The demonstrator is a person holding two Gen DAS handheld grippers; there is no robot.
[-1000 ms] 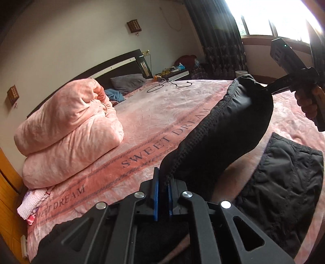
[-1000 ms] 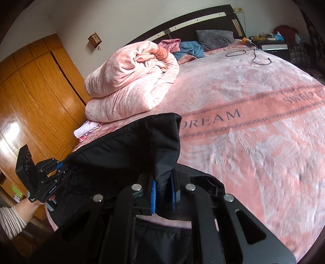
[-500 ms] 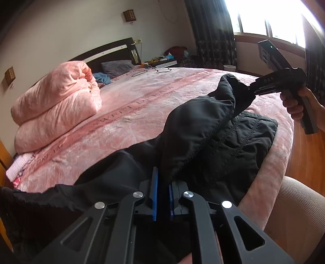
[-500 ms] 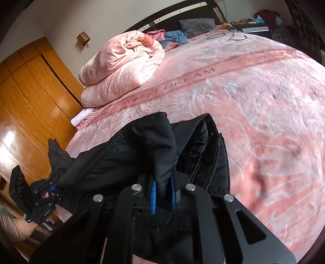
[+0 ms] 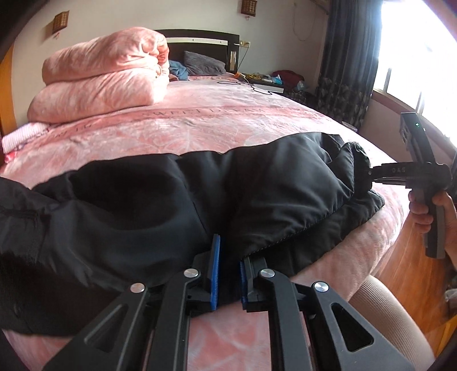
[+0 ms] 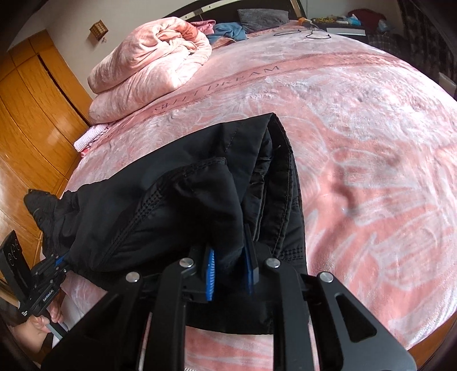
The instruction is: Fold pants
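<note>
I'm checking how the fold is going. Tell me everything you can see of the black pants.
The pants are black, padded, matte fabric with stitched seams, doubled over in layers along the near edge of the pink bed. The left gripper and right gripper each pinch an end; one part hangs off the bed's side.

Grippers: two, left gripper [image 5: 228,274] and right gripper [image 6: 230,275]
Black pants [image 5: 200,199]: one pair
Folded pink comforter [image 5: 102,74], upper left: one
Grey pillow [image 5: 202,62]: one
Wall lamps [image 5: 60,22]: two, along the top
Black cable [image 6: 311,33] on the bedspread: one
</note>
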